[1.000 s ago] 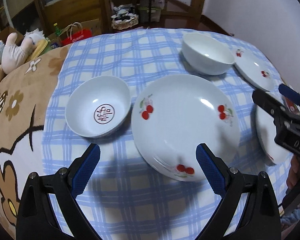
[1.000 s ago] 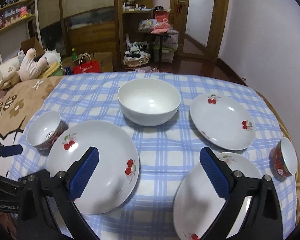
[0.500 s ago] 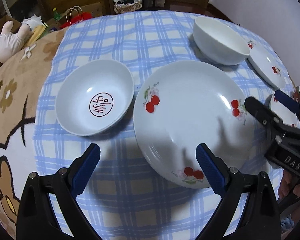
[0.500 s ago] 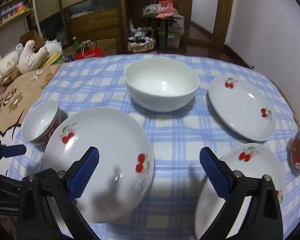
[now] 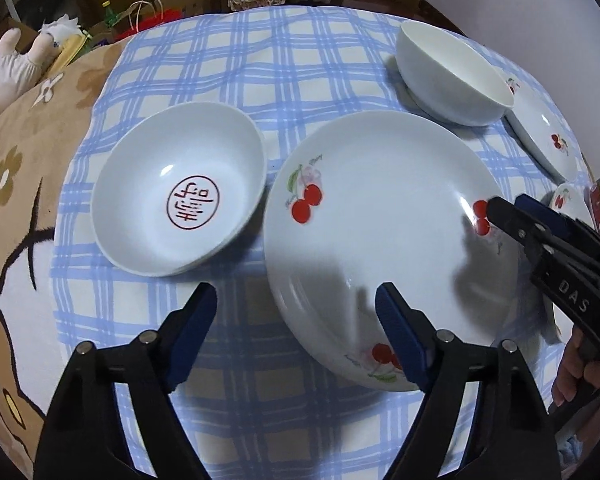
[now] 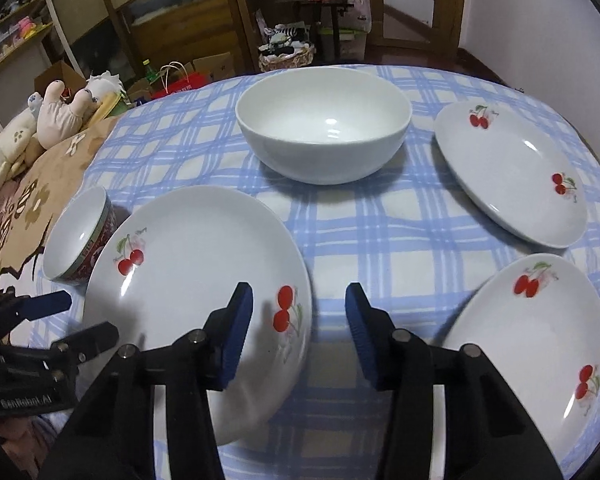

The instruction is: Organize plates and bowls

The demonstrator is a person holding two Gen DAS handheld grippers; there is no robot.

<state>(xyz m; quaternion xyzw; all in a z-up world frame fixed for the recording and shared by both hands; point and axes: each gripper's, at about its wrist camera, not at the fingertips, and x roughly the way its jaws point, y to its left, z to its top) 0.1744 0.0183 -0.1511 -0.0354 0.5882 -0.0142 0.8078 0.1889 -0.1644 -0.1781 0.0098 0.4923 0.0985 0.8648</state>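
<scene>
Both our grippers straddle opposite rims of the large white cherry-print plate.

The plate lies near the table's front edge on the blue-and-white checked cloth, beside the white bowl with a red seal mark. Our left gripper and right gripper are both closing, pads not yet pressing the rim.

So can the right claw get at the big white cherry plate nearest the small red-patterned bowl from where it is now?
Probably yes. The right claw is closing with the big white cherry plate's near-right rim between its blue pads, and nothing lies between them. The left claw is at the opposite rim, not in the way.
</scene>
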